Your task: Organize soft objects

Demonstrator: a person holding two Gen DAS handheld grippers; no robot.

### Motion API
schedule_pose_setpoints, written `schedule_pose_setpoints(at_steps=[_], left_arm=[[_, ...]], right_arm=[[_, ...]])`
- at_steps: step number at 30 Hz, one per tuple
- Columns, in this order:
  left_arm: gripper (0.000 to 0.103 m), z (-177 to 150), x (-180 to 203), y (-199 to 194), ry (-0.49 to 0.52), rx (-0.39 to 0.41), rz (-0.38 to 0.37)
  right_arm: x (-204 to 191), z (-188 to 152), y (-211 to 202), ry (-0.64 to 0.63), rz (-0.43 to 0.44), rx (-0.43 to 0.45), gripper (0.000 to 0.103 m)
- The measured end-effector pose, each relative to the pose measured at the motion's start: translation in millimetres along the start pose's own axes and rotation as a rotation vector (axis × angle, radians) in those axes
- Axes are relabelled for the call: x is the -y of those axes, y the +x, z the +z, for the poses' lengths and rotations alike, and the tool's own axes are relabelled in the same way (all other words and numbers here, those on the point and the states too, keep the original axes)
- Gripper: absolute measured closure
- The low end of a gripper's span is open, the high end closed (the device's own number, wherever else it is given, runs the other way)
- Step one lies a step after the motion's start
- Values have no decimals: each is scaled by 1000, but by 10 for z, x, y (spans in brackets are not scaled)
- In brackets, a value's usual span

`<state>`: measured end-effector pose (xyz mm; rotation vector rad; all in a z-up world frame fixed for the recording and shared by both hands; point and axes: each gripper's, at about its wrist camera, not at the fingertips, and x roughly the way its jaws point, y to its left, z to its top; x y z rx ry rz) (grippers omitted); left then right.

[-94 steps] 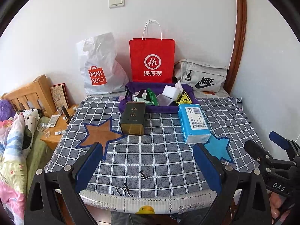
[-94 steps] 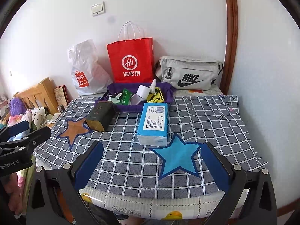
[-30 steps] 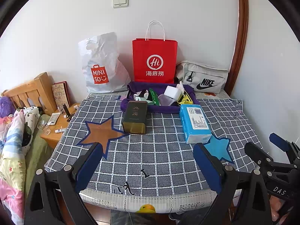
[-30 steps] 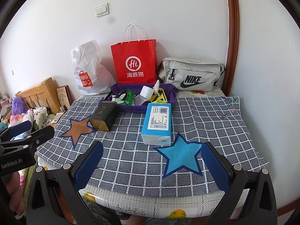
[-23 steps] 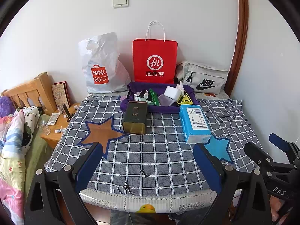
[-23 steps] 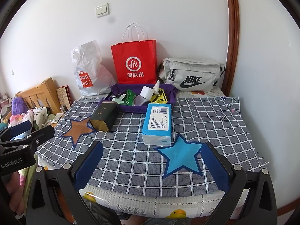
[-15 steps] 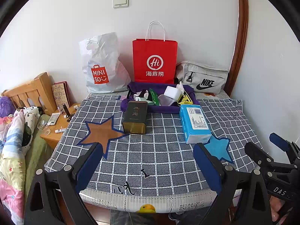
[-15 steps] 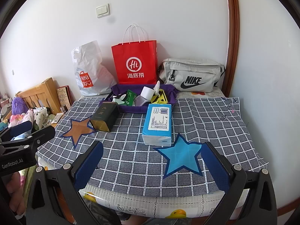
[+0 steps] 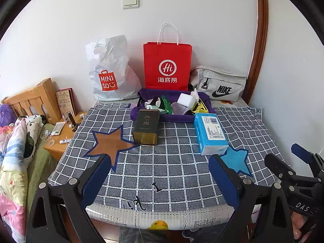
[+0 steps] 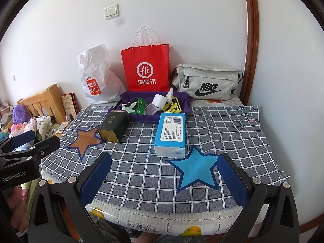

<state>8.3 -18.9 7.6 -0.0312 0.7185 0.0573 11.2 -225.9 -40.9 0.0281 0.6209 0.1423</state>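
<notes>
Red Haidilao "Hi" bag (image 9: 167, 66), MINISO bag (image 9: 110, 70) and Nike pouch (image 9: 219, 86) stand beyond my left gripper (image 9: 160, 174) and right gripper (image 10: 162, 175), both spread wide, empty.

Bright, even daylight; sharp focus; strong fisheye edge distortion.

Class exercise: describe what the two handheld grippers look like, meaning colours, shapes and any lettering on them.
Both the left gripper and the right gripper have black angular frames studded with silver bolts, and wide jaws faced with flat blue pads. White lettering reads "GenRobot.AI" on the left one's body; "DAS" shows on the right one's.
</notes>
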Motion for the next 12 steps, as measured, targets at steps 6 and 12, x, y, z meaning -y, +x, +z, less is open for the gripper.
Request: schedule_pose_setpoints(at_steps=[6,12], left_arm=[[6,-3,-1,-1,0,0,1],[6,-3,0,0,-1,0,1]], right_arm=[[0,-2,0,-1,1,0,1],[-9,3,-3,-1,1,2,1]])
